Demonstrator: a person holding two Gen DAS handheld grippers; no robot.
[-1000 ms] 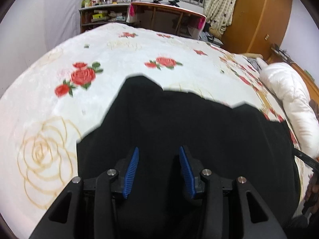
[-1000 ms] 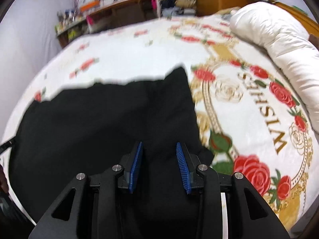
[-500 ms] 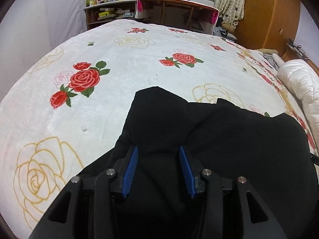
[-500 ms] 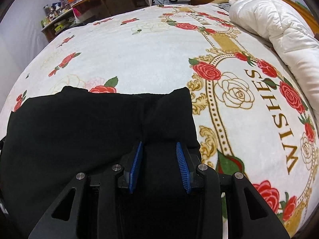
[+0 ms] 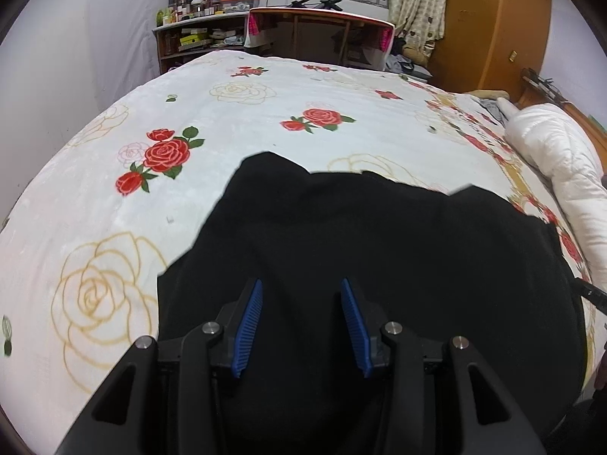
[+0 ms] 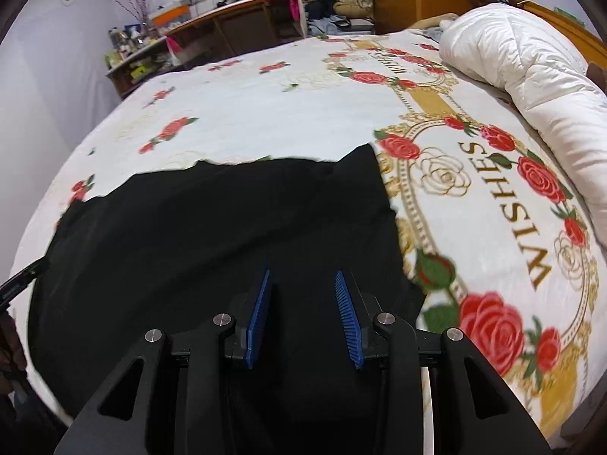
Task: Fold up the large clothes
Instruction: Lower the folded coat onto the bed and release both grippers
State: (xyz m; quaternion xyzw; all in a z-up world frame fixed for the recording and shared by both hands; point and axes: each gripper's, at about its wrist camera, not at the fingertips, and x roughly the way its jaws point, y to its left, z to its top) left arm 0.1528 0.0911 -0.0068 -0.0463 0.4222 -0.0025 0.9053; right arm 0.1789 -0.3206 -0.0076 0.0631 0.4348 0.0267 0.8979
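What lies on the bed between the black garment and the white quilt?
In the right wrist view, only bare blanket, printed with roses and the word WISHES, separates the black garment from the white quilt.

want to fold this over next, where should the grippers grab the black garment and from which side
Probably the two far corners of the black garment: the peak ahead of the left gripper and the one ahead of the right gripper. Come in low from the near side; both corners poke out, thin and flat on the blanket.

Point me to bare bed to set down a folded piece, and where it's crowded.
Free: blanket beyond the garment toward the desk, and the left strip by the red roses. In the right view, the WISHES patch between garment and duvet. Crowded: near edge under both grippers; duvet side.
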